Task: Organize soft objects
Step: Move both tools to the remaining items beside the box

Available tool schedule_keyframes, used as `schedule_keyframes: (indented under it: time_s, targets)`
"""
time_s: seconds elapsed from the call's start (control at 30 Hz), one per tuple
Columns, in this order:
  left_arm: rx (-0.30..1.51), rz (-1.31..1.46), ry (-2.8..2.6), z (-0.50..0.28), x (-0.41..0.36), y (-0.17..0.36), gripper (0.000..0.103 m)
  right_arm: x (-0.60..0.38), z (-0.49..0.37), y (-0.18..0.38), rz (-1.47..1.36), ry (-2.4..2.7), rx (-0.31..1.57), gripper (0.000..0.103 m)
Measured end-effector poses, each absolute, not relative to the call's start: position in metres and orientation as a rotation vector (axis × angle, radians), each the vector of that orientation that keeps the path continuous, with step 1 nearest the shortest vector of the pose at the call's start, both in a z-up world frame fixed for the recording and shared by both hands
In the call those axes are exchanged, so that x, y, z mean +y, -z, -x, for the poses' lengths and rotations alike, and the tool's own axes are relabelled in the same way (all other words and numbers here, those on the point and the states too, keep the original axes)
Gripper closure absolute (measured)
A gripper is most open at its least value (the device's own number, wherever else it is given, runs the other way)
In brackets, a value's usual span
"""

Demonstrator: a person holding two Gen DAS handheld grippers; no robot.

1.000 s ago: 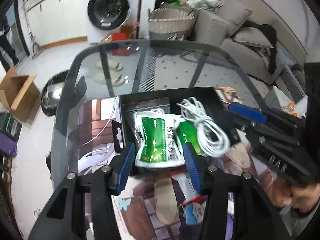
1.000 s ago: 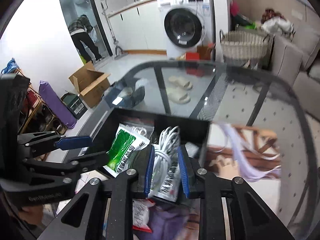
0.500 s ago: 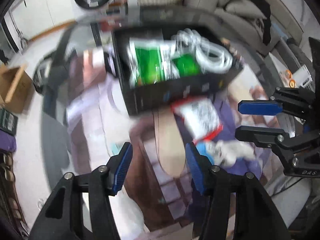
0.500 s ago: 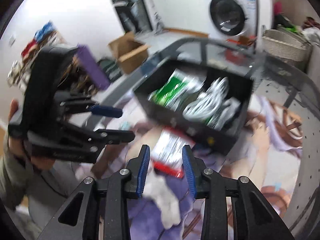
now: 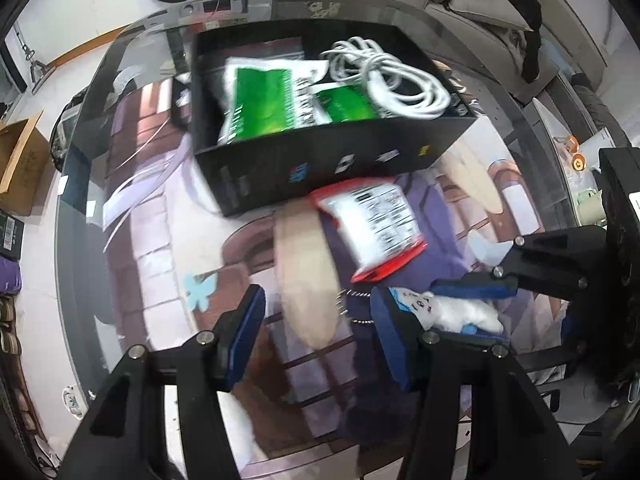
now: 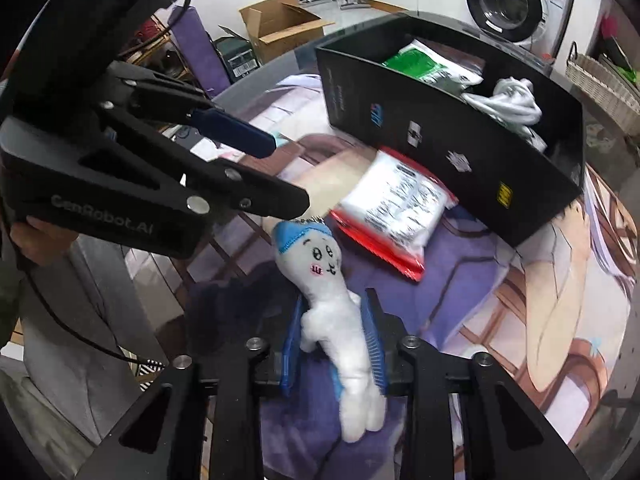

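Black box (image 6: 452,136) already holds green packets (image 5: 264,100) and white cable (image 5: 392,76). Red-edged packet (image 6: 394,208) remains on desk. Right hand-held gripper (image 6: 334,340) closing around plush toy (image 6: 332,300), contact apparently made; left hand-held gripper (image 5: 318,336) half-open, empty.

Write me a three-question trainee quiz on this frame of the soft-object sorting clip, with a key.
1. True or false: the white plush toy lies inside the black box.
2. Which tongs have the plush toy between their pads? A) left tongs B) right tongs C) neither
3. Fill in: the packet lying on the mat just outside the box is white with a ____ edge.

Key
1. False. The toy lies on the printed mat, outside the box.
2. B. The right tongs are closing around its body; the left tongs have nothing between them.
3. Red: the red-edged packet.
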State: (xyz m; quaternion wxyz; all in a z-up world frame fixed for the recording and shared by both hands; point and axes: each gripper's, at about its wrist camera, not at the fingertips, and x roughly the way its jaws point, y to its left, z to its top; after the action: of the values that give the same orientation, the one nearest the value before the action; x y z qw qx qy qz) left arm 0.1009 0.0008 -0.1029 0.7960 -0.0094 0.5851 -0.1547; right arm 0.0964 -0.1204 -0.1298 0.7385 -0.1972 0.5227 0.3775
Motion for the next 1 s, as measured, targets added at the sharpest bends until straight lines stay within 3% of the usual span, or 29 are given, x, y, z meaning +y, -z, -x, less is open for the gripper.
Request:
schedule_keyframes:
  time_s: [0.33, 0.67, 0.73, 0.77, 0.8, 1.0]
  targets:
    - [1.272, 0.031, 0.343, -0.125, -0.043, 0.108, 0.047, -0.189, -0.104, 0.119, 0.329, -0.704, 1.173, 0.077]
    - [1.322, -0.021, 0.263, -0.145, -0.076, 0.129, 0.039, -0.234, -0.124, 0.112, 0.27, -0.615, 1.156, 0.077]
    - [1.31, -0.045, 0.257, -0.146, -0.08, 0.128, 0.042, -0.237, -0.128, 0.112, 0.272, -0.606, 1.156, 0.077]
    - [1.307, -0.054, 0.258, -0.146, -0.081, 0.127, 0.055, -0.238, -0.13, 0.112, 0.269, -0.6, 1.158, 0.077]
    - [1.298, -0.063, 0.26, -0.144, -0.081, 0.126, 0.058, -0.24, -0.131, 0.113, 0.267, -0.593, 1.158, 0.077]
    - [1.293, -0.089, 0.283, -0.126, -0.06, 0.126, 0.059, -0.23, -0.132, 0.115, 0.259, -0.587, 1.16, 0.077]
